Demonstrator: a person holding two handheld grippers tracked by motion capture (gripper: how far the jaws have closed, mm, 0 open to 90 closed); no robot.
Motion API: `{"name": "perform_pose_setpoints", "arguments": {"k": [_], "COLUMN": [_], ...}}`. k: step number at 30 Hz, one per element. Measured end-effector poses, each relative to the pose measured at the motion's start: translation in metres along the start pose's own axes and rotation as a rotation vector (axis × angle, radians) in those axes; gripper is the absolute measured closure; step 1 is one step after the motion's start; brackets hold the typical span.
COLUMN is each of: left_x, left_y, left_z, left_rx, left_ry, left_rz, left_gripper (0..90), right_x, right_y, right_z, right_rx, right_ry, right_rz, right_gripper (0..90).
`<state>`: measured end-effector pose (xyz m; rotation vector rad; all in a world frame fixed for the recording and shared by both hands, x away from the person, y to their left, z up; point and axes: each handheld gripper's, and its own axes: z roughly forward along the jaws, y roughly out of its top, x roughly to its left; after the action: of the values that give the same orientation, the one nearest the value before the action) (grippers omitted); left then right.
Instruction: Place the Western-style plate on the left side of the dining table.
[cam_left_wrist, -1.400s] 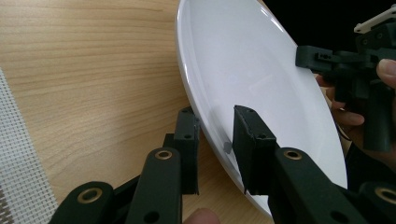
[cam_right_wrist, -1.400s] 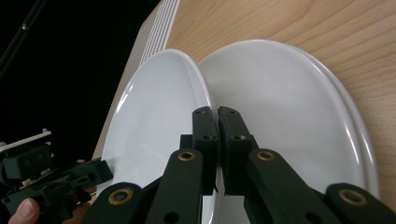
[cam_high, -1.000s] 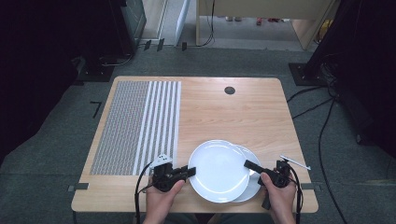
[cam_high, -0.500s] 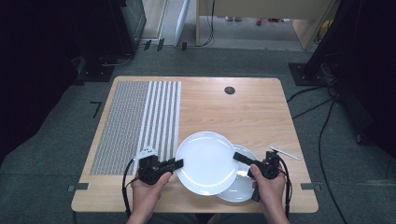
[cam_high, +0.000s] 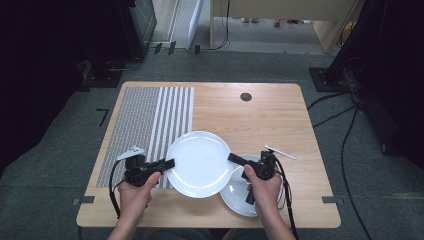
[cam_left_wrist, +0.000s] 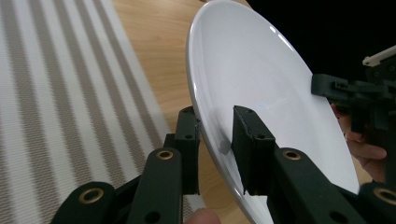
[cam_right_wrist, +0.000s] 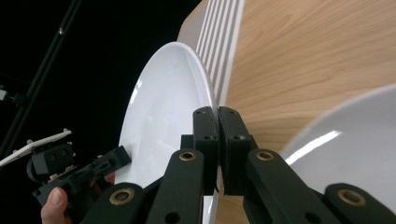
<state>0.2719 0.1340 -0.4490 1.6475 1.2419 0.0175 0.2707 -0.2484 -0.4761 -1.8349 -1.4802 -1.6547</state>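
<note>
A large white plate (cam_high: 198, 163) hangs above the wooden table (cam_high: 260, 120), carried between both grippers. My left gripper (cam_high: 169, 163) is shut on its left rim, my right gripper (cam_high: 233, 158) on its right rim. In the left gripper view the jaws (cam_left_wrist: 215, 114) pinch the plate (cam_left_wrist: 261, 88) by its edge, and the other gripper (cam_left_wrist: 355, 93) grips the far side. In the right gripper view the jaws (cam_right_wrist: 217, 114) clamp the thin rim of the plate (cam_right_wrist: 163, 116). A second white plate (cam_high: 240, 200) lies on the table under my right hand, also visible as the second plate (cam_right_wrist: 355, 144).
A grey and white striped placemat (cam_high: 150, 120) covers the table's left part, and the carried plate overlaps its right edge. A black round grommet (cam_high: 245, 96) sits near the far edge. Dark equipment and cables surround the table on the floor.
Both hands have carried the large plate to the left and upward, off the second plate, which stays at the front right and now lies more exposed.
</note>
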Motion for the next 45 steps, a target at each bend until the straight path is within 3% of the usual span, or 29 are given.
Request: {"name": "perform_pose_setpoints", "arguments": {"k": [4,14,18,25,29,36,45], "left_x": [0.021,0.074,0.091,0.124,0.139,0.159,0.173], "left_y": [0.011,0.033,0.043,0.062,0.071,0.085,0.099], "left_z": [-0.013,-0.03,-0.031,-0.02,-0.009,0.006,0.019], "left_rx": [-0.014,-0.022,-0.029,-0.01,0.023,0.033,0.044], "left_ry": [0.0,0.091,0.146,0.21,0.249,0.275,0.294], "left_rz": [-0.038,-0.104,-0.124,-0.173,-0.167,-0.214,-0.236], "left_gripper": [75.0,74.3,74.3,74.6,72.5,72.6,72.9], "right_x": [0.012,0.029,0.038,0.033,0.026,0.021,0.016], "right_y": [0.003,0.01,0.014,0.022,0.027,0.034,0.043], "right_z": [0.027,0.097,0.126,0.171,0.19,0.213,0.233], "right_rx": [0.039,0.088,0.118,0.131,0.134,0.115,0.076], "right_ry": [0.005,0.0,-0.033,-0.062,-0.083,-0.121,-0.149], "right_rz": [-0.005,0.013,-0.022,0.046,0.094,0.125,0.154], "right_gripper": [88.5,88.5,88.3,87.8,88.1,87.8,87.5]}}
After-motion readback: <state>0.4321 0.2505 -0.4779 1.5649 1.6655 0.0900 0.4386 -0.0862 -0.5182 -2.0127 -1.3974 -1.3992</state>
